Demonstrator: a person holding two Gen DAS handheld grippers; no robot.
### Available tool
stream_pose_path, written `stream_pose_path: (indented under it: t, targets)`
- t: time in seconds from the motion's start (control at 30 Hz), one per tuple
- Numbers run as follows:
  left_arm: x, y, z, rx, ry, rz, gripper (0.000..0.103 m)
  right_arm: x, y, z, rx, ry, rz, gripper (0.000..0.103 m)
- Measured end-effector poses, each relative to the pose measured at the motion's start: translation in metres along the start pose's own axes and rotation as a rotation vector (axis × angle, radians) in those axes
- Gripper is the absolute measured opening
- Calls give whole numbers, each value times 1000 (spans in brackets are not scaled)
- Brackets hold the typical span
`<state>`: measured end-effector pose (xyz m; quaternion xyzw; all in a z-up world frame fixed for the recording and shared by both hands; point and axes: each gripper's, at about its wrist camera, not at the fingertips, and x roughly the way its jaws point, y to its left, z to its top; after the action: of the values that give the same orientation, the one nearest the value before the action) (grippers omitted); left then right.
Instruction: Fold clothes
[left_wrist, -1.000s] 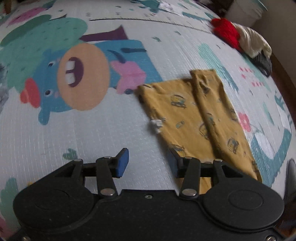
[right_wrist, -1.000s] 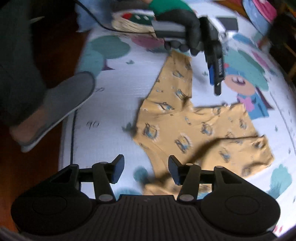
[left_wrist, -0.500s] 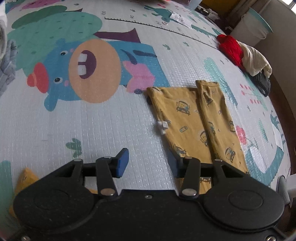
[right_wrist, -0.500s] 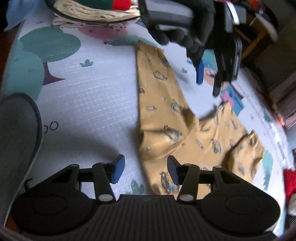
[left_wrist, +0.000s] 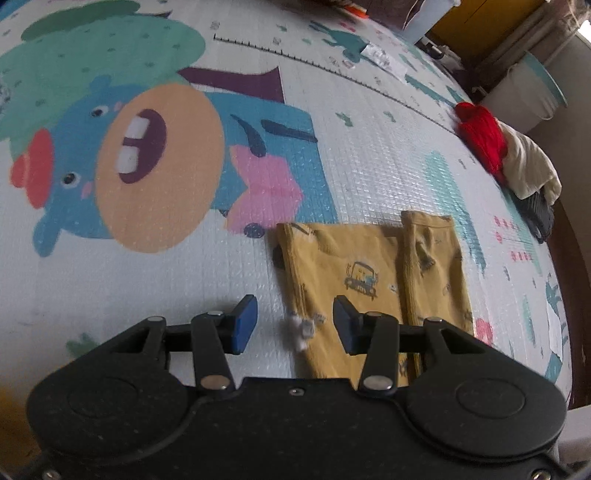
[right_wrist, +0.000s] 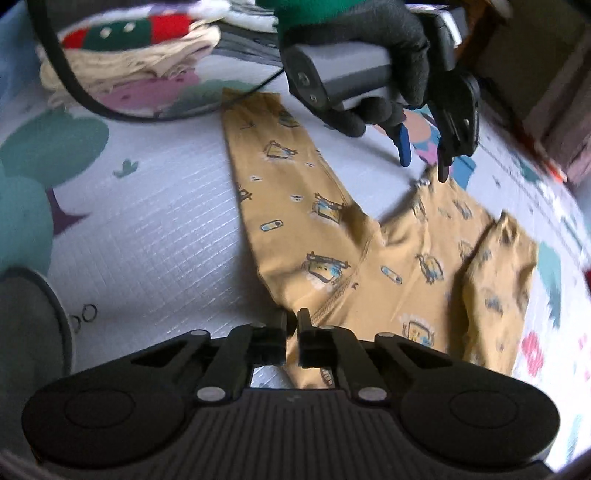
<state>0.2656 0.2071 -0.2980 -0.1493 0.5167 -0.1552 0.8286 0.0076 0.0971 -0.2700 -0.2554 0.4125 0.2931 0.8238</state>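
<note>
Right gripper pinches the hem of the mustard trousers; left gripper spread above their waistband. Trousers lie flat on play mat, vehicle print, one leg folded over.

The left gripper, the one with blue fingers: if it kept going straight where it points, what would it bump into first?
Probably the edge of the yellow garment with its small white tag, lying between the open fingers of the left gripper; the play mat is directly beneath. Depth is hard to judge.
</note>
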Motion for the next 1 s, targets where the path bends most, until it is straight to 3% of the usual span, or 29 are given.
stream_pose_path:
  t: [0.07,0.23,0.3,0.6,1.0]
  targets:
    - [2,-1,4,-15,-11,-15,43,-4,-7,-1,40,-13,9,3]
    - [8,-4,7,-29,-30,-12,31,-13,-26,-7,157,-37,7,3]
    - [10,-8,8,-19,-21,-7,1,-15,-29,-9,177,-43,2,3]
    - [1,-60,21,31,-43,-58,1,-29,-49,-24,319,-81,-21,3]
    - [36,-108,22,61,-4,5,1,-32,-90,-66,557,-16,-83,3]
